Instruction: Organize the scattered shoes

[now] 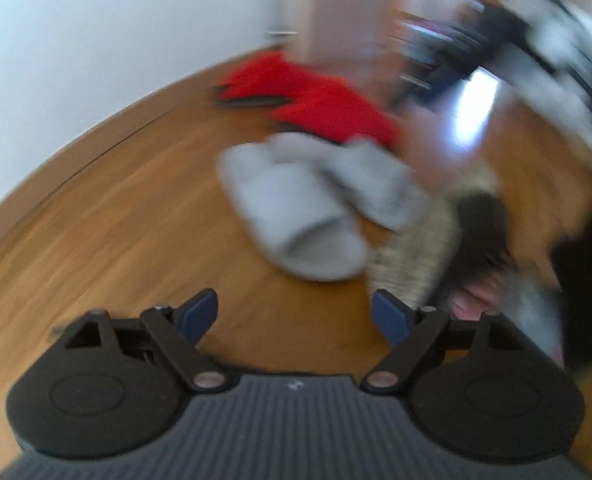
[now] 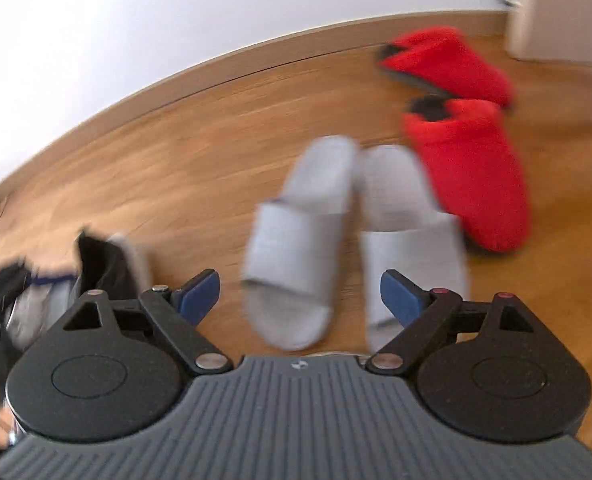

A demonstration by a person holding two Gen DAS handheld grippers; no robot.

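- Wooden floor (image 2: 175,160) runs up to a white wall (image 2: 175,20); both pictures are blurry.
- Right claw (image 2: 300,294) has its blue fingers spread wide with nothing between them. It hangs over the floor, pointing down.
- Just past it lie two grey slides (image 2: 291,248), side by side and almost touching, toes toward the claw.
- Behind them, near the wall, sit two red slippers (image 2: 472,168), close to each other.
- Left claw (image 1: 293,316) is spread wide too and holds nothing.
- Near its right finger lies a speckled knit shoe (image 1: 420,248), dark inside, resting against a grey slide.
- Grey slides look light and bendy, a bit smooth. I think the strap or the side edge is the best spot to pinch.
- Red slippers look soft and squashy, so grab the heel rim.
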